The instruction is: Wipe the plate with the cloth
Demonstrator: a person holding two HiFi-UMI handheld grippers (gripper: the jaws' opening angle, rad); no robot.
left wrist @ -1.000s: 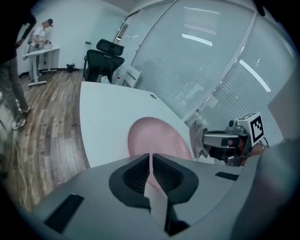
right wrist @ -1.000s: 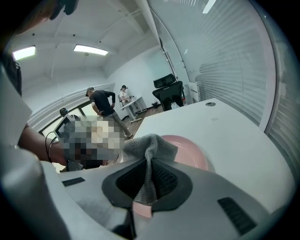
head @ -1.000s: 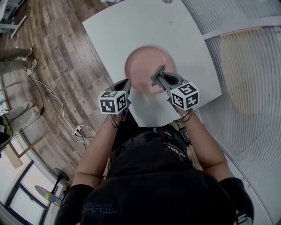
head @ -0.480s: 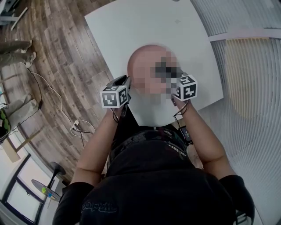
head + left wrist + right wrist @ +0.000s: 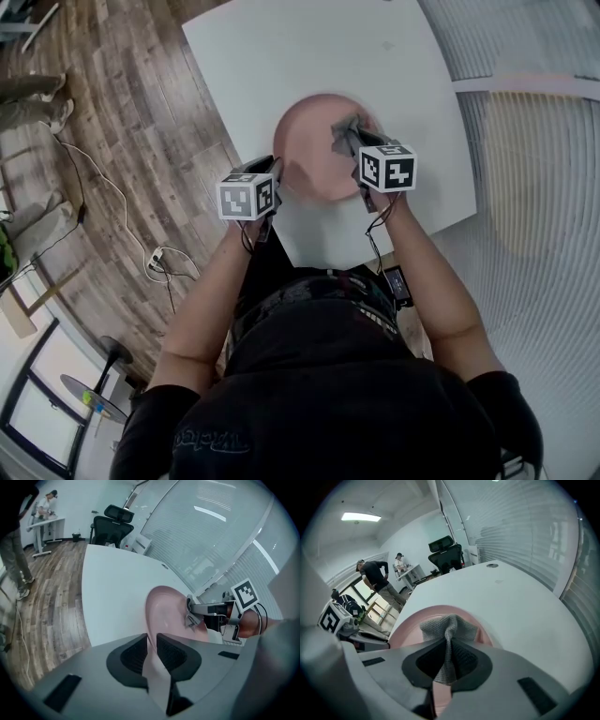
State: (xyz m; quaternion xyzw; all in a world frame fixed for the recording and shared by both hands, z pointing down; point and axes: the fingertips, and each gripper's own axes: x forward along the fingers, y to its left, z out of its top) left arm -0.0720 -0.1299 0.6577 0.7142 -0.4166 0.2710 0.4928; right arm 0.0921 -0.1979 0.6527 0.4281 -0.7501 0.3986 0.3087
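- Your right gripper point(image 5: 346, 131) is clamped on the grey cloth point(image 5: 449, 623). In the right gripper view the waffle-knit fabric is pinched between the pads and bunches out past the tips.
- That bunch sits over the pink plate point(image 5: 314, 159), at about 1 o'clock from the plate's centre in the head view. Your gripper reaches in from about 4 o'clock.
- The plate lies on the white table point(image 5: 281, 56), toward the table's 6 o'clock edge, the side nearest you.
- Your left gripper point(image 5: 274, 174) is at the plate's 8 o'clock rim. Its jaws have just been opening and stand a little apart.
- In the left gripper view the plate's rim runs into the narrow gap between those jaws. Whether either pad touches the rim cannot be told.
- The left cube point(image 5: 248, 197) and the right cube point(image 5: 387, 169) carry black-and-white square markers, which are patterns rather than letters.
- There is pale lettering on your dark top point(image 5: 211, 441), too blurred to read.
- At the table's 9 o'clock side is the wooden floor point(image 5: 122, 112), with a white cable running to a power strip point(image 5: 164, 277).
- In the left gripper view a black office chair point(image 5: 112, 522) stands beyond the table's far end, at about 11 o'clock.
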